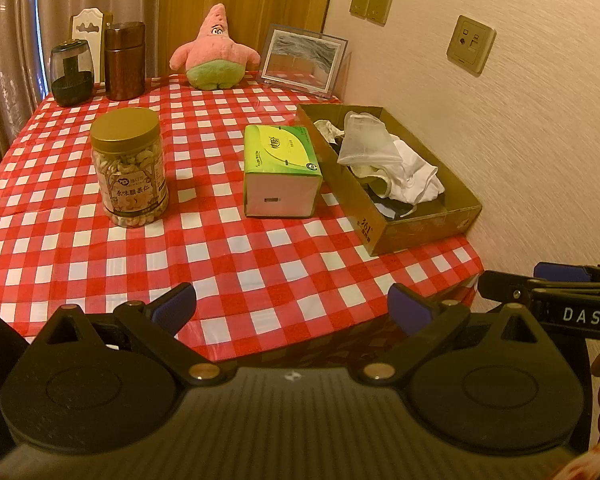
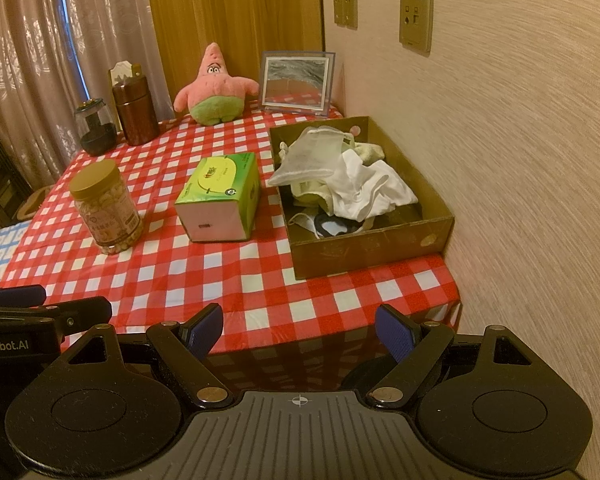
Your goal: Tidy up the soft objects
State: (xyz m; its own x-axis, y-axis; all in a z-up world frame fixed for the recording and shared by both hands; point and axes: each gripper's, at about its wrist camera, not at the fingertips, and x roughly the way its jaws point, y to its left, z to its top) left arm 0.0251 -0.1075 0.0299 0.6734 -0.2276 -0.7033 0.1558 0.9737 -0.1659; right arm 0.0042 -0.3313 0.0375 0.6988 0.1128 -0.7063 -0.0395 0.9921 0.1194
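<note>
A shallow brown cardboard box sits at the right side of the bench, its long side running along the wall. Inside it lies a loose heap of soft things: a translucent mesh pouch on top toward the far end, a crumpled white garment beside and under it, pale yellowish cloth beneath, and a dark item with white edging at the near end. What each piece is cannot be told for sure.

Just left of the box, close but apart, lies a green tissue pack, its pale end facing the viewer. Further left stands a clear jar of cashews with a gold lid. At the back edge a pink starfish plush toy with green shorts sits upright, and a framed picture leans to its right. At the back left stand a brown cylindrical canister and a dark glass-domed jar. A red and white checked cloth covers the bench.

Both grippers hover off the near edge, side by side. The left gripper has its blue-padded fingers wide apart, holding nothing. The right gripper is likewise spread and empty.
</note>
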